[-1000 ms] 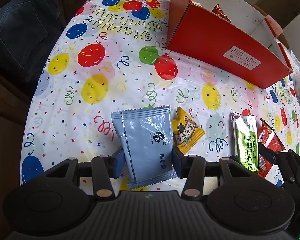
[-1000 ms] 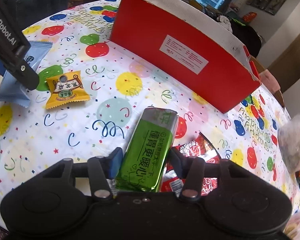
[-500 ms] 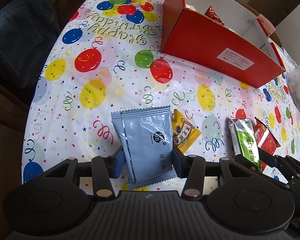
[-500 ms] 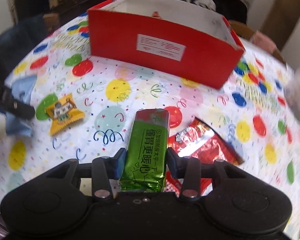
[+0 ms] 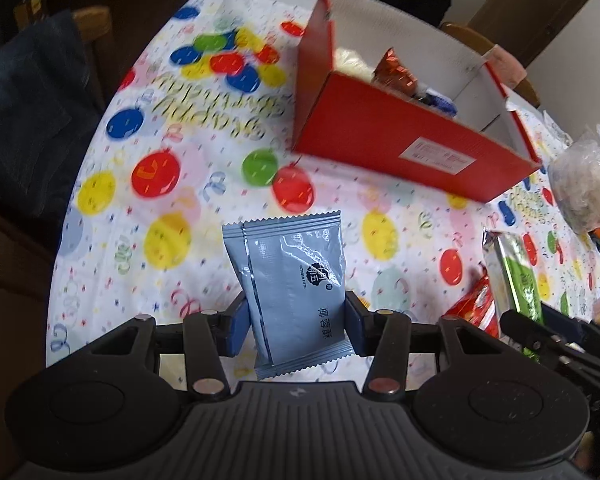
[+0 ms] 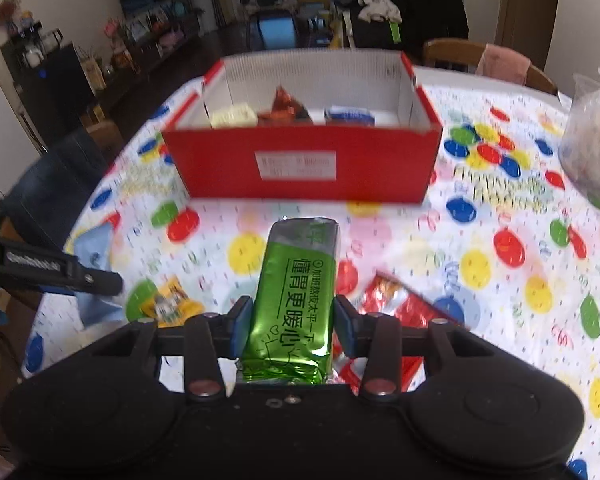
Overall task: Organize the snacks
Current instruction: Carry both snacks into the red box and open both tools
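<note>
Bare tablecloth (image 6: 380, 232) before red box (image 6: 304, 168)

Each tool is matte black: the left tool (image 5: 296, 322) has a ribbed housing, the right tool (image 6: 291, 322) a smooth one, both with blue pads and round silver-copper rivets.

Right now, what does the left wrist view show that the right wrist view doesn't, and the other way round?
Only the left wrist view shows the grey-blue packet's printed face, clamped in the left gripper. Only the right wrist view shows the green packet's front clamped in the right gripper, the yellow snack, and a cream packet in the box. Both show the red box, the red wrapper and the balloon tablecloth.
</note>
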The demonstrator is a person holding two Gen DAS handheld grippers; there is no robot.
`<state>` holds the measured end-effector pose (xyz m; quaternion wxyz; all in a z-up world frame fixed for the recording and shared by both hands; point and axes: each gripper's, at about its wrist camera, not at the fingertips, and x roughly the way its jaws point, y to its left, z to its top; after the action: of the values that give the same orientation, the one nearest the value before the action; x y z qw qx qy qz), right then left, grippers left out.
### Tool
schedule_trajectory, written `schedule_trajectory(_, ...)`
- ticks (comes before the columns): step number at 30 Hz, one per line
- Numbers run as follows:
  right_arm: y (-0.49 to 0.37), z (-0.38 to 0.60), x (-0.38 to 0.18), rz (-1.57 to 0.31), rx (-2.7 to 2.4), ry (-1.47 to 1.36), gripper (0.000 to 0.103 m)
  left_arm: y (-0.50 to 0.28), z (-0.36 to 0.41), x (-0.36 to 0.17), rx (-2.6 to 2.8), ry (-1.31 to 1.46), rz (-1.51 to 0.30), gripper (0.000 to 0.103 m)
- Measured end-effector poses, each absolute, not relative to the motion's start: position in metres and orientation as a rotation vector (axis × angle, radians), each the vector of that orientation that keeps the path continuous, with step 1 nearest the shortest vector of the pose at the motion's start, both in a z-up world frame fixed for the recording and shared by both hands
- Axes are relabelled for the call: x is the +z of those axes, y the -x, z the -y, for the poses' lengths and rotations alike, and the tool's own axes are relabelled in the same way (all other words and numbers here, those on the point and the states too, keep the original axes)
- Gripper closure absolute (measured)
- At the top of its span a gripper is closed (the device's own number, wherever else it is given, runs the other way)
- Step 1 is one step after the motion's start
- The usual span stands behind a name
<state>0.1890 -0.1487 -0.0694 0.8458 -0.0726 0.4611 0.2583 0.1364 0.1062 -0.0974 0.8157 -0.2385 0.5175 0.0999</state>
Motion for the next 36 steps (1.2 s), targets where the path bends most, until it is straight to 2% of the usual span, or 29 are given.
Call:
schedule_trajectory(8,-0.213,0.146,-0.032,-0.901,0.589,0.124,0.061,-0.163,-0.097,-0.067,0.170,0.436,-1.026,0.055)
schedule_trajectory(17,-0.267,0.148,-0.016,-0.858,0.616,0.098,0.061,-0.213,-0.097,-0.036,0.174,0.391,-0.974,0.055)
schedule_trajectory(36,-0.390,0.122,-0.032,-0.888,0.635,0.122,0.061,-0.348,-0.106,-0.031,0.217,0.293,-1.044,0.055)
